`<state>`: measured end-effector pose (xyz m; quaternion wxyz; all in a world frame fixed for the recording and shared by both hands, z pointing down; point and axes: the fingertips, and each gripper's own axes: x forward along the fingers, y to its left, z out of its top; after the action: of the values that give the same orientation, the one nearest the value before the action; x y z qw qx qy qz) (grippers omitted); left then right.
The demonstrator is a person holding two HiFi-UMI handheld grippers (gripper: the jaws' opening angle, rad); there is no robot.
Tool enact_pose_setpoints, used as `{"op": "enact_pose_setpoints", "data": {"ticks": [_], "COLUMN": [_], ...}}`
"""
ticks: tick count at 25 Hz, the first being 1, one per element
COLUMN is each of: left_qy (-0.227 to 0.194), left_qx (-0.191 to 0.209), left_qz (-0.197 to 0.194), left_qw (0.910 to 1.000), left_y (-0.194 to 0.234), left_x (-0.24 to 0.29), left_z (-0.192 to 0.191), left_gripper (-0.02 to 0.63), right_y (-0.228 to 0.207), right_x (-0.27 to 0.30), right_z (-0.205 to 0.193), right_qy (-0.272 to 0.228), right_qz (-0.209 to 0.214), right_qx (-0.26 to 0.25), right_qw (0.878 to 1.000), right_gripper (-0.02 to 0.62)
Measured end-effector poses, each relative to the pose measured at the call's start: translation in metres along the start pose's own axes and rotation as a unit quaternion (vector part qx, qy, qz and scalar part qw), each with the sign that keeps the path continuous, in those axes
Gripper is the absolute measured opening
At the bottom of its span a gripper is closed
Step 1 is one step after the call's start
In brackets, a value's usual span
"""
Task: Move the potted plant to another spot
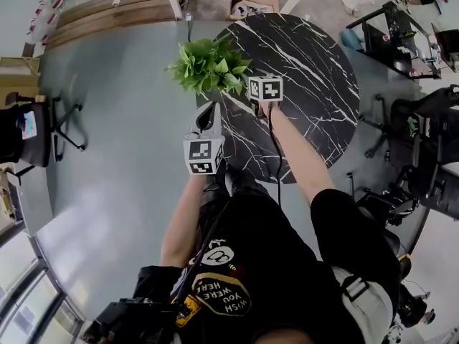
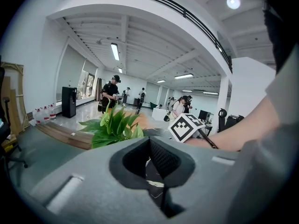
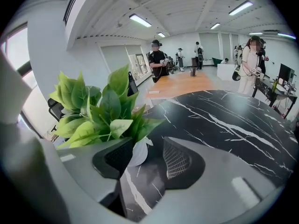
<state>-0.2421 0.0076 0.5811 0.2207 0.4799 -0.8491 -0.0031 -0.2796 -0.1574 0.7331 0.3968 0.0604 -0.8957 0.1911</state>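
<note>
The potted plant has bright green leaves and a white pot. It stands upright at the left edge of the round black marble table. My right gripper is just right of it, pointing down at the table. In the right gripper view the right gripper is open; the pot sits just ahead of its left jaw, and no pad presses on it. My left gripper hangs in front of the table edge, below the plant, its jaws drawn together with nothing in them. In the left gripper view the leaves rise beyond it.
The table's right half is bare marble. A low wooden bench runs along the far side. Office chairs and a desk stand to the right, another chair to the left. Several people stand far back.
</note>
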Motion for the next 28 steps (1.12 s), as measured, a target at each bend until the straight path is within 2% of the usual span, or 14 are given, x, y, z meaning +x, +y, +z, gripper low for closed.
{"op": "enact_pose_setpoints", "data": {"ticks": [5, 9, 11, 13, 16, 19, 28], "left_qy": [-0.007, -0.009, -0.002, 0.003, 0.009, 0.013, -0.006], "left_qx": [0.003, 0.012, 0.013, 0.009, 0.015, 0.044, 0.067], "left_qz": [-0.004, 0.008, 0.019, 0.025, 0.019, 0.015, -0.016], "left_qw": [1.0000, 0.9999, 0.9997, 0.9996, 0.9997, 0.9988, 0.9976], "left_y": [-0.007, -0.014, -0.018, -0.024, -0.040, -0.051, -0.062], "left_x": [-0.013, -0.031, -0.040, -0.050, -0.061, -0.062, -0.065], "left_z": [0.009, 0.017, 0.018, 0.017, 0.022, 0.032, 0.048], "left_gripper": [0.005, 0.005, 0.005, 0.005, 0.005, 0.005, 0.005], "right_y": [0.005, 0.038, 0.058, 0.081, 0.113, 0.131, 0.147], "right_x": [-0.055, -0.122, -0.154, -0.185, -0.221, -0.230, -0.235], "right_z": [-0.004, -0.003, -0.006, -0.010, -0.017, -0.020, -0.014], "right_qy": [-0.046, -0.101, -0.119, -0.137, -0.158, -0.167, -0.183], "right_qz": [-0.001, 0.020, 0.022, 0.028, 0.035, 0.033, 0.024], "right_qx": [0.022, 0.023, 0.014, -0.001, -0.028, -0.031, -0.037], "right_qw": [0.999, 0.994, 0.992, 0.990, 0.986, 0.985, 0.982], "right_gripper": [0.182, 0.093, 0.062, 0.003, 0.002, 0.002, 0.002]}}
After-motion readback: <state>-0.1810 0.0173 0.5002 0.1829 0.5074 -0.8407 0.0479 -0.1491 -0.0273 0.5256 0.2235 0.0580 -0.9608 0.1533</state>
